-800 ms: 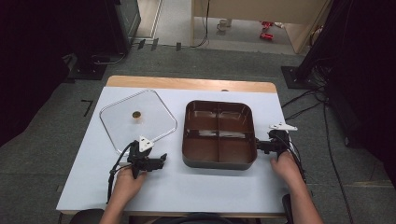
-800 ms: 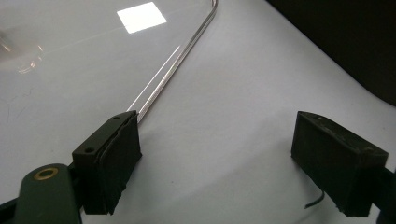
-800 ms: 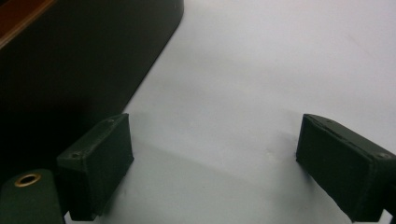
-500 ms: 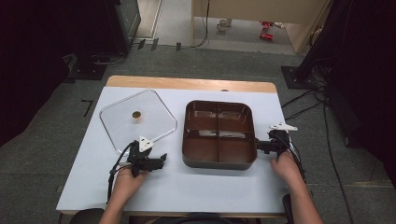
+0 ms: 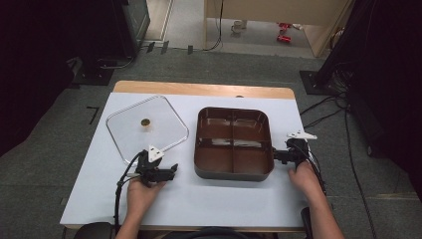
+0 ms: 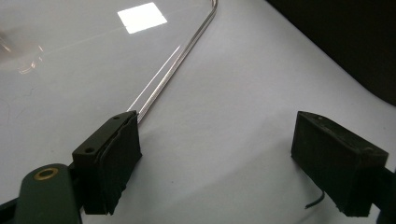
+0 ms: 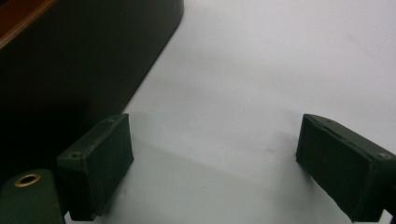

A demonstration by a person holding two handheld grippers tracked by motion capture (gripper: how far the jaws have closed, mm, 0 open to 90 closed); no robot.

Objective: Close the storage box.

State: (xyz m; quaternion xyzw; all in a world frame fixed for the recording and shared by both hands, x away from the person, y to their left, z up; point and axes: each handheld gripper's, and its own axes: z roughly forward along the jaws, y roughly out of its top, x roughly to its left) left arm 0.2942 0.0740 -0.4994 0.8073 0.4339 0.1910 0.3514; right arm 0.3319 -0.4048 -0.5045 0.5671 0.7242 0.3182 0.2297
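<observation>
A brown four-compartment tray (image 5: 234, 143) sits mid-bench beside a clear square lid (image 5: 147, 127) on its left, the right gripper (image 5: 279, 155) wide-jawed and empty at its right wall, the left gripper (image 5: 166, 173) likewise empty by the lid's near edge.

Bright overhead light, glare on the clear lid (image 6: 140, 16), dim surroundings.

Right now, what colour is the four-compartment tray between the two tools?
Dark brown inside, with a darker outer wall: the tray shows best in the high view.
</observation>
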